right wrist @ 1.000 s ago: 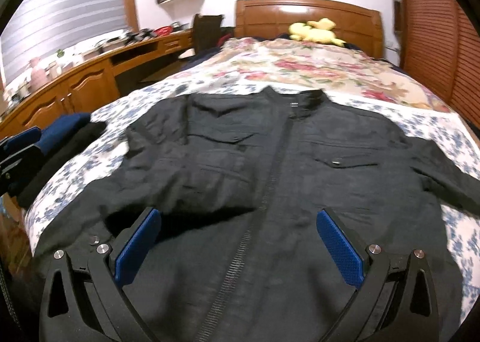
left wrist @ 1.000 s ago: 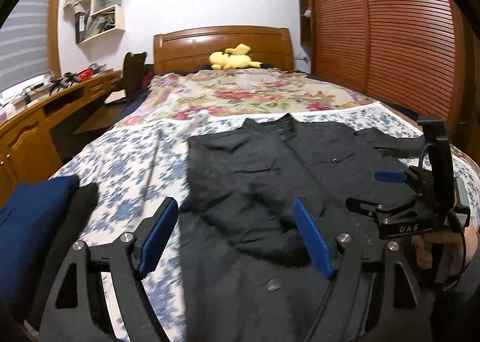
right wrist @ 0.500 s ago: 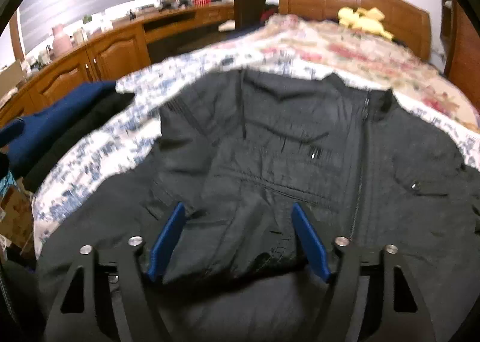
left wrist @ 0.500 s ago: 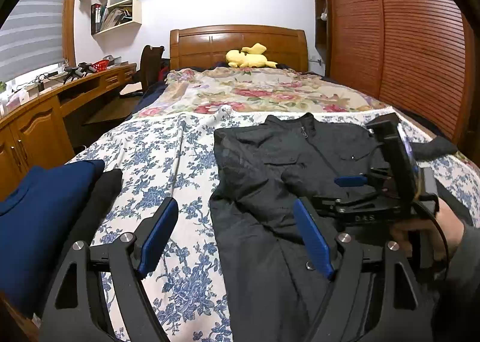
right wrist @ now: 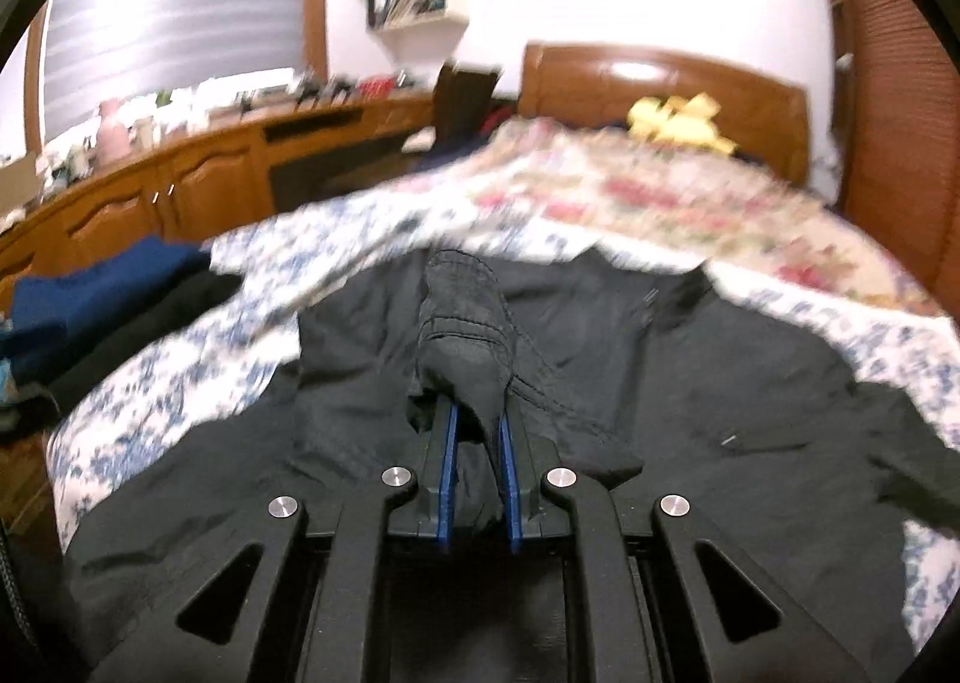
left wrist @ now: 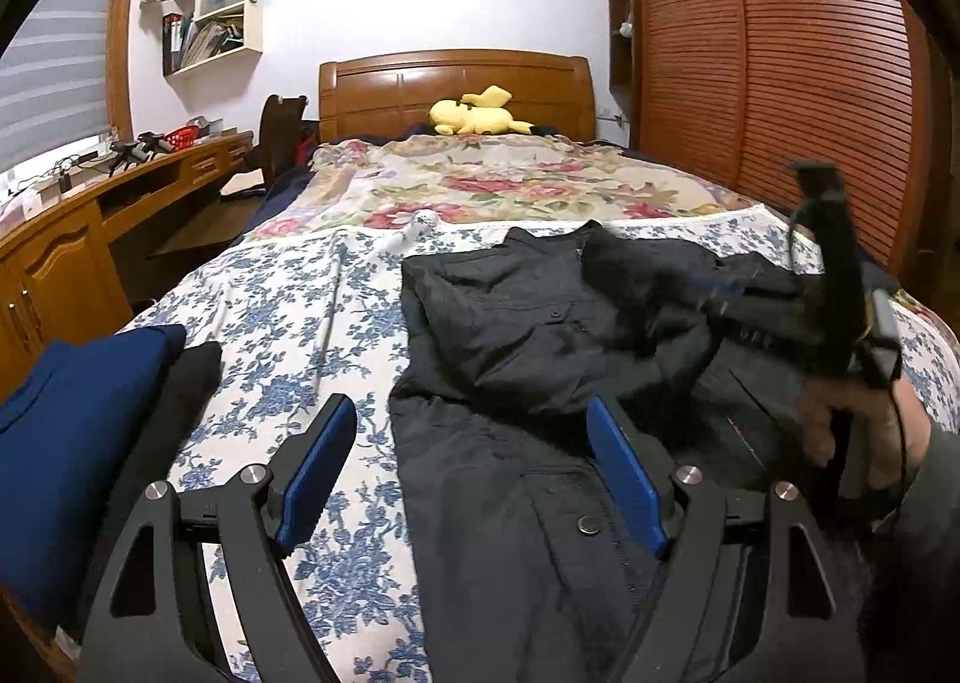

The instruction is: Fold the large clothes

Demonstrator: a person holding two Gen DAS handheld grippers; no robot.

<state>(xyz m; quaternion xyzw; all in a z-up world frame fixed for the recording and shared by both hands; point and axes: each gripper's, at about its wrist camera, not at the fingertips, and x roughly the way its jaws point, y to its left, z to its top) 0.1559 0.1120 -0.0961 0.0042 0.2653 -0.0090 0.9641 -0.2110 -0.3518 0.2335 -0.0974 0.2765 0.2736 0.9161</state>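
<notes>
Jacket [left wrist: 540, 359]: on the bed [left wrist: 288, 323], ahead of the left tool [left wrist: 468, 461]
Folded clothes [left wrist: 78, 419]: left of that tool, at the bed's edge
Right tool [right wrist: 477, 443]: fabric between its fingers
Plush toy [left wrist: 474, 113]: far ahead, by the headboard [left wrist: 384, 89]

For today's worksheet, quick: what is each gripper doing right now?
Left gripper: open, holding nothing.
Right gripper: has just been closing, now shut on a bunched fold of the black jacket.

Black jacket [left wrist: 516, 317], blue-flowered white sheet [left wrist: 288, 311]
</notes>
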